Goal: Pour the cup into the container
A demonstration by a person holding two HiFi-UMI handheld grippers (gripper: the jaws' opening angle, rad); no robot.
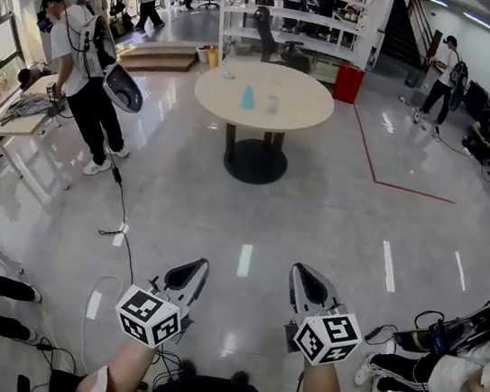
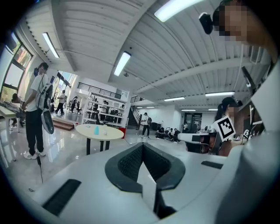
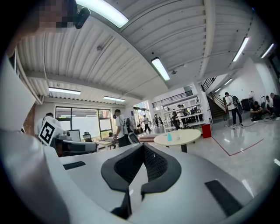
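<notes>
The left gripper [image 1: 199, 268] is seen with its fingers [image 2: 127, 162] pressed together, nothing caught between them. The right gripper [image 1: 301, 272] is closed the same way, and it too is empty. Both are held low and pointed toward the round table [image 1: 303, 112], well ahead across the floor. On it the blue cup [image 1: 248, 98] is stood upright just beside the clear container [image 1: 272, 103], both far from the fingers. Black-and-white square markers are carried on each gripper's cube [image 1: 149, 316].

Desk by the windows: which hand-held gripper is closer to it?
Left. The left hand-held gripper is on the same side as the desk; the right hand-held gripper is farther over, away from it. Neither touches it.
</notes>
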